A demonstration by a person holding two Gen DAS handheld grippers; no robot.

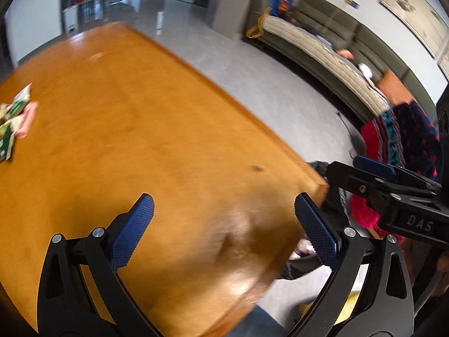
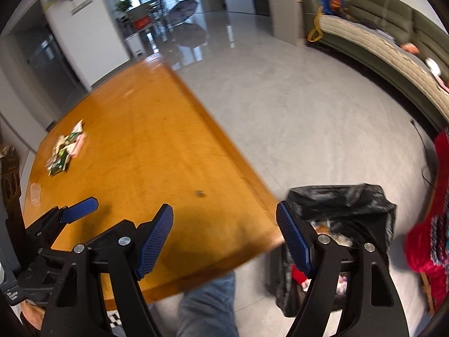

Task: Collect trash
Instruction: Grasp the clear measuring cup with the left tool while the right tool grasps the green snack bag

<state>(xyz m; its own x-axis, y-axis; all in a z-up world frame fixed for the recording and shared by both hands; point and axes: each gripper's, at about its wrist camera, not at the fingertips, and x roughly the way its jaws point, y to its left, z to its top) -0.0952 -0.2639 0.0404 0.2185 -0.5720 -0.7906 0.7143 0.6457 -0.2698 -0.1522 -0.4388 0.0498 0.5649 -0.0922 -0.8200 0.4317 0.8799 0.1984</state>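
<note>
A pile of crumpled wrappers (image 2: 67,146) lies on the far left of the orange wooden table (image 2: 146,146); it also shows at the left edge of the left wrist view (image 1: 15,120). A bin lined with a black bag (image 2: 339,207), holding some trash, stands on the floor off the table's near right corner. My right gripper (image 2: 224,219) is open and empty, above the table corner beside the bin. My left gripper (image 1: 224,210) is open and empty over the near part of the table (image 1: 140,112). The right gripper's fingers (image 1: 373,165) show at the right of the left wrist view.
A green sofa (image 2: 393,28) with bedding runs along the right wall. A red patterned garment (image 2: 432,230) hangs on a chair at the right. Grey tiled floor (image 2: 280,98) lies beyond the table. A person's jeans leg (image 2: 207,309) is below the table edge.
</note>
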